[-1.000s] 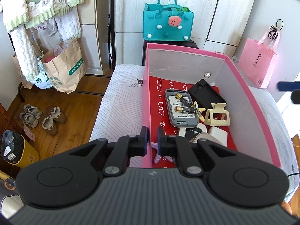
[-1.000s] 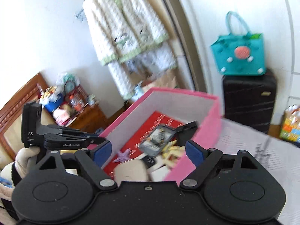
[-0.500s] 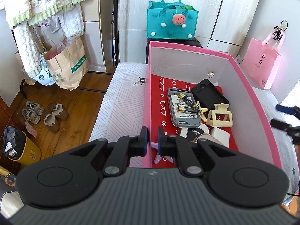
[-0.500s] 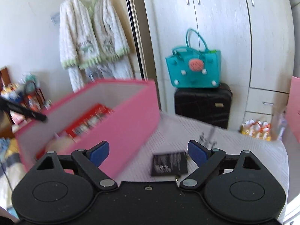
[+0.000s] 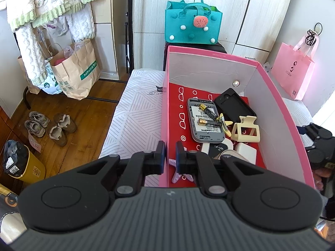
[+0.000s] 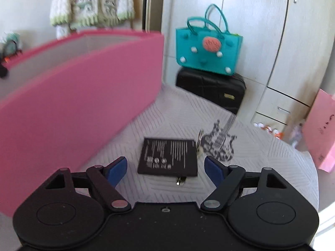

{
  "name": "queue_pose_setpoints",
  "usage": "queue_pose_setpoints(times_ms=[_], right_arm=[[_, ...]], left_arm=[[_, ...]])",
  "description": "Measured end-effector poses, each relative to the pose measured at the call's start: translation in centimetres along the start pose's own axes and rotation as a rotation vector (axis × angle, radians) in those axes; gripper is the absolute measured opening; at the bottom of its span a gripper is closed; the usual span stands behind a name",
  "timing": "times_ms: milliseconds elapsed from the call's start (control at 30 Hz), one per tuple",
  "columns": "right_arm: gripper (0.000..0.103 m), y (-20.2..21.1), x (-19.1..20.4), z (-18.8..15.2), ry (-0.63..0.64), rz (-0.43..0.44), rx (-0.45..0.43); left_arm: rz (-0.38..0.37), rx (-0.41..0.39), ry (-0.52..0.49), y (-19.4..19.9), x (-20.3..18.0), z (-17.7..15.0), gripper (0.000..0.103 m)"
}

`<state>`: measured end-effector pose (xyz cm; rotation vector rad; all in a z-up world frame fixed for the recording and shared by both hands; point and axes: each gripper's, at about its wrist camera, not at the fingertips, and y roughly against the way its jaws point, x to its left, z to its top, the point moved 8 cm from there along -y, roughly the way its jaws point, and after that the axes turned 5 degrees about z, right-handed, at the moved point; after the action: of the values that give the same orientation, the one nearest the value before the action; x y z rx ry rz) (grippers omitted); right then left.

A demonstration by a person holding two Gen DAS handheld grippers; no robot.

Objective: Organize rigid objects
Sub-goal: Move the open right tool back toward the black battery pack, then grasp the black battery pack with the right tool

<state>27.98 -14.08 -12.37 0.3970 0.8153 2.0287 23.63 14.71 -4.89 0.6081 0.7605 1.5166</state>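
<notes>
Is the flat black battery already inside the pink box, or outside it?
Outside: the flat black battery lies on the white bedcover, beside the pink box.

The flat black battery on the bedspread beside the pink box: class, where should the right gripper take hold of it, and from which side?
Grip the flat black battery across its two short side edges, coming down from above and the near side. It lies flat, so only its thin edges offer purchase. The right gripper, jaws just closing but still open, already straddles its width.

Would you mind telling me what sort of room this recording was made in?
Most likely a bedroom: a wardrobe, a fluffy garment hanging by it, and a quilted mattress bearing the pink box.
</notes>
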Motion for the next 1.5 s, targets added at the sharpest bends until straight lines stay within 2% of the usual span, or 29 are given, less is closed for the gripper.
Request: queue_pose_setpoints(times_ms=[133,333,467,600,767,933,1067,1167,1333,1500], right_arm=[[0.068,0.3,0.1,0.1,-0.02,0.002,-0.02],[0.067,1.0,0.5,-0.1,0.01,-0.028,-0.017],[0.067,2.0,1.8,-0.5,0.033,-0.009,-0.002],[0.067,3.0,2.2,-1.7,-0.035,0.001,0.053],[0.068,4.7,1.9,-3.5,-0.189,0.089,0.042],[0.069,4.8,2.5,-4.0,-0.148,0.058,0.048],[0.079,3.9,2.8,-3.5,-0.118,0.038,0.049],[0.086,3.3,2.6,-3.2,-0.151,0.019,0.031],[0.087,3.2,2.7,-3.3,-0.177,-0.034,-0.001],[0.084,3.3,2.5,-3.4,-0.166,-0.027,-0.01]], left_arm=[[-0.004,0.003,0.009,0.0,0.0,0.0,0.008],[-0.01,0.003,0.006,0.0,0.1,-0.1,0.008],[-0.011,0.003,0.007,0.0,0.1,-0.1,0.008],[-0.01,0.002,0.003,0.0,0.1,-0.1,0.008],[-0.011,0.003,0.007,0.0,0.1,-0.1,0.008],[-0.013,0.003,0.01,-0.1,0.0,-0.1,0.008],[-0.012,0.003,0.008,-0.1,0.1,-0.1,0.008],[-0.013,0.003,0.009,-0.1,0.1,-0.2,0.008],[-0.013,0.003,0.007,-0.1,0.1,-0.2,0.008],[-0.017,0.001,0.008,-0.1,0.1,-0.2,0.008]])
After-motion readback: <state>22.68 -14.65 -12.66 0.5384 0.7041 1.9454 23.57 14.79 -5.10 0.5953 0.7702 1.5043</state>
